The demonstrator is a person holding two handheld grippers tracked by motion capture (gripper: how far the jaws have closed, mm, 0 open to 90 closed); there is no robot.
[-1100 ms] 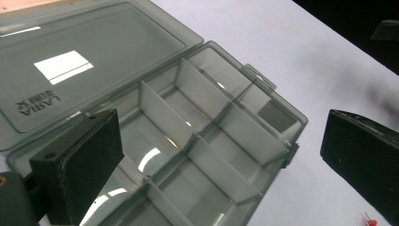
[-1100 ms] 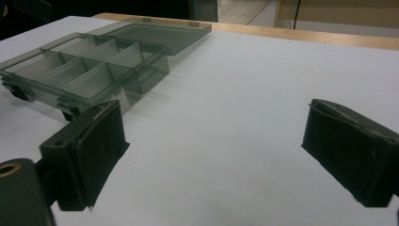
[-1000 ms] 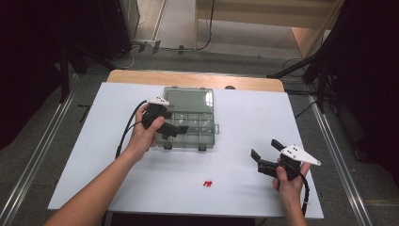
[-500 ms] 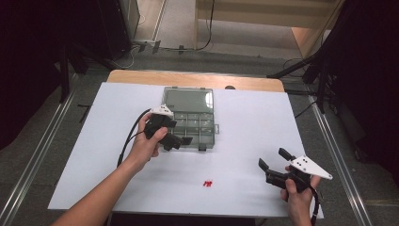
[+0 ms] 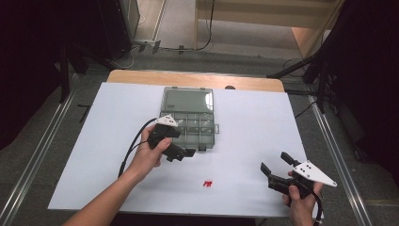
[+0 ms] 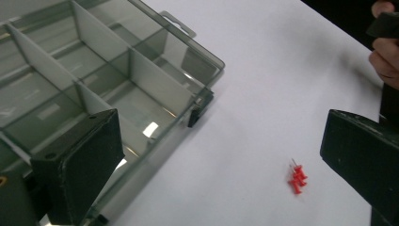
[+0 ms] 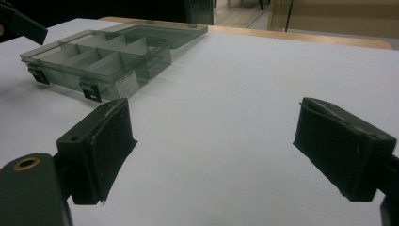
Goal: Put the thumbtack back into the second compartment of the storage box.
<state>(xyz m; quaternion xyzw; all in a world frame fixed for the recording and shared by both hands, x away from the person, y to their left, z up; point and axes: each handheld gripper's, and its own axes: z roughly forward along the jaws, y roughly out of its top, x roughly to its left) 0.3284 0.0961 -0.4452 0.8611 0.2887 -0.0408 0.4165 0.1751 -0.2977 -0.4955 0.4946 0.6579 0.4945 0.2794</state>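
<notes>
The grey compartment box lies lid-open at twelve o'clock on the white table; its front label is too small to read, its compartments look bare. Red pushpins lie at six o'clock. The left gripper and right gripper both gape wide, holding nothing.

Background clutter around table
White table sheet, wooden table edge, grey floor, black cables, wooden furniture beyond.
</notes>
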